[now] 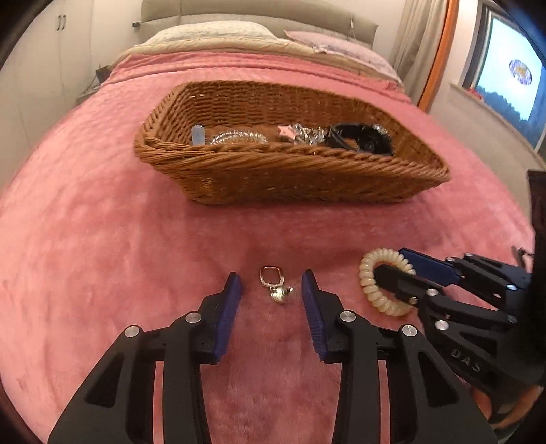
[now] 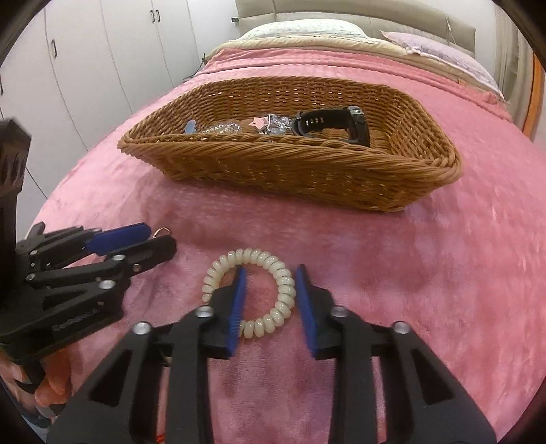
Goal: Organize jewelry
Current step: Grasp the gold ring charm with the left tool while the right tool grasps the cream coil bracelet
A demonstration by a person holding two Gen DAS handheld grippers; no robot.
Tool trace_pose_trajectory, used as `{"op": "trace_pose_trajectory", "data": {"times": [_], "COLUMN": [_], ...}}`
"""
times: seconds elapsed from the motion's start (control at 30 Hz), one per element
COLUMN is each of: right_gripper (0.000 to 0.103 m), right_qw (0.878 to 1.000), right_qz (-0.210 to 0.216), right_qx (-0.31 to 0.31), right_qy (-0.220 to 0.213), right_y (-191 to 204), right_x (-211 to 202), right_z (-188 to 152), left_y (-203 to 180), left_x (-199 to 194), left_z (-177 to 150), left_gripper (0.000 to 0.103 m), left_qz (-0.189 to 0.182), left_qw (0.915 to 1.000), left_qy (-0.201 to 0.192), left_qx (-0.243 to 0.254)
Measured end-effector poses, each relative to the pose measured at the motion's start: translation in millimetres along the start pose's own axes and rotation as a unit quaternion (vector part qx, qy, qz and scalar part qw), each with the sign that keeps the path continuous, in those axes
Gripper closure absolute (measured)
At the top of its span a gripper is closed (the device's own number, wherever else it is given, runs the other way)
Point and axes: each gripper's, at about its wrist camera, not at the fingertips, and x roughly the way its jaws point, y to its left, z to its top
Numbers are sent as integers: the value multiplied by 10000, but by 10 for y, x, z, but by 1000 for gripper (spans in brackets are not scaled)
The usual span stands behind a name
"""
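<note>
A small silver ring with a heart charm (image 1: 274, 285) lies on the pink blanket between the open jaws of my left gripper (image 1: 272, 281). A cream spiral hair tie (image 2: 252, 290) lies on the blanket; my right gripper (image 2: 268, 273) is open, its left finger inside the loop and its right finger outside it. The hair tie (image 1: 370, 283) and right gripper (image 1: 392, 261) also show in the left wrist view. The left gripper (image 2: 160, 237) shows in the right wrist view, with the ring (image 2: 163, 232) just past its tips. A wicker basket (image 1: 290, 170) holds several jewelry pieces and a black watch (image 2: 336, 124).
The pink blanket (image 1: 102, 256) covers a bed with pillows (image 1: 211, 32) at the far end. White wardrobes (image 2: 85, 61) stand to the left. A lit screen (image 1: 512, 85) is at the right. The basket (image 2: 300, 170) sits beyond both grippers.
</note>
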Motion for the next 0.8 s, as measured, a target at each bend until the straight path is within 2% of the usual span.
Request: {"op": "trace_pose_trajectory", "data": {"times": [0.07, 0.13, 0.3, 0.63, 0.8], "right_gripper": [86, 90, 90, 91, 92], "right_qw": [10000, 9999, 9999, 9999, 9989], "right_qz": [-32, -32, -23, 65, 141], "right_qx": [-37, -78, -92, -52, -178], "right_qy": [-19, -57, -82, -110, -418], "right_y": [15, 28, 38, 15, 47], "right_x": [-1, -22, -26, -61, -247], "right_z": [-1, -21, -11, -39, -97], "left_y": [-66, -121, -203, -234, -201], "left_x": [-2, -6, -49, -114, -287], "left_z": [-1, -17, -40, -87, -119], "left_gripper": [71, 90, 90, 90, 90], "left_qz": [203, 429, 700, 688, 603], "left_qw": [9996, 9986, 9963, 9959, 9953], "left_qy": [-33, -82, -179, -285, -651], "left_qx": [169, 296, 474, 521, 395]}}
